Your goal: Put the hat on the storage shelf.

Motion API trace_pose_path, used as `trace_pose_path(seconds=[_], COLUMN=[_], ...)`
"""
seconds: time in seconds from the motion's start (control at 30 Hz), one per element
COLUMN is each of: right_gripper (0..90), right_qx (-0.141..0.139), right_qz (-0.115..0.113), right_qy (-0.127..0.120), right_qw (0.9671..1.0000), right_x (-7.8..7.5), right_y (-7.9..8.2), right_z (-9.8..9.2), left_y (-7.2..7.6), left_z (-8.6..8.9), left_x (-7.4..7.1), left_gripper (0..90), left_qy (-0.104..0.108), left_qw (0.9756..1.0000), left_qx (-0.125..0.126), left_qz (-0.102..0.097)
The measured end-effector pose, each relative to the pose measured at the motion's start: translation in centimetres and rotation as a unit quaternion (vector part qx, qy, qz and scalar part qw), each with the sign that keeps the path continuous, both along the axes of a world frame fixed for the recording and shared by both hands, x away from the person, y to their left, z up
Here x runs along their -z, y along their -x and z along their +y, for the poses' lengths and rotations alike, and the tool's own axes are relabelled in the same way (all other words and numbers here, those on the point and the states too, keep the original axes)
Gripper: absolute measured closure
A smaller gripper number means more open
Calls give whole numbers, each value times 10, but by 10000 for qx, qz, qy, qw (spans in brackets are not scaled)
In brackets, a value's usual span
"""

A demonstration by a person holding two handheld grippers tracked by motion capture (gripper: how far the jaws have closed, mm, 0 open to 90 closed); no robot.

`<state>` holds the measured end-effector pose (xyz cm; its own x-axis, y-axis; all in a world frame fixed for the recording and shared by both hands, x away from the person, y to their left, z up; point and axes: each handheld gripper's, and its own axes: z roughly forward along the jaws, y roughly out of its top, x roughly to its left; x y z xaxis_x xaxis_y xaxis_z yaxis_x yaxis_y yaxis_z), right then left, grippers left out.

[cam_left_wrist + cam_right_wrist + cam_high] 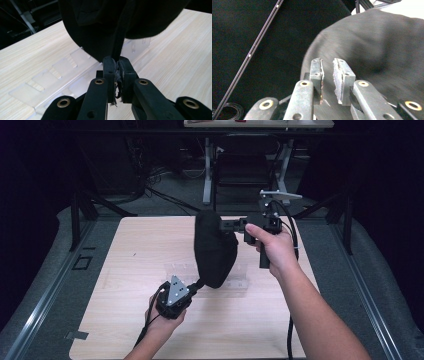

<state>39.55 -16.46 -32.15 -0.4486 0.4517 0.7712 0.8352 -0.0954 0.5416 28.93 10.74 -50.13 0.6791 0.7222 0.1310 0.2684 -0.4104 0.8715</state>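
My left gripper (pixel 117 65) pinches a fold of the black cloth (pixel 215 251), holding it above the wooden table (pixel 135 270). My right gripper (pixel 328 65) stands slightly parted with nothing between, just beside the cloth's top. A clear plastic tray (pixel 50 77) lies underneath.

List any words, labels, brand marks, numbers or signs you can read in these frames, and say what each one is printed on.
There are none to read.
The black cloth is plain, with no tag or print visible.
The clear plastic tray carries no markings.
The wooden table is bare wood grain.
The left gripper and right gripper show only screws and worn pads, no lettering.
The red things on the far desk are too small and blurred to read.
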Motion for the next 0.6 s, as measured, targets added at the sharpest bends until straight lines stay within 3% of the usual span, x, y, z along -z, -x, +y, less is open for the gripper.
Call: trace_pose_path(seconds=[0.13, 0.2, 0.27, 0.6], right_gripper=[775, 772, 767, 752], right_qx=[36, 72, 112, 198], right_qz=[-32, -70, -158, -270], right_qy=[35, 100, 189, 295], right_qw=[10000, 9999, 9996, 9990], right_x=[-1, -2, -2, -5], right_y=[1, 2, 4, 14], right_z=[-6, -9, -11, -24], left_y=[-1, 1, 0, -2], left_z=[5, 5, 6, 11], left_x=[3, 5, 7, 13], left_gripper=[864, 863, 863, 861], left_qy=[-56, -202, -242, -167], left_qw=[10000, 9997, 9996, 9996], left_qx=[-62, -107, -110, -191], left_qz=[13, -83, -50, 98])
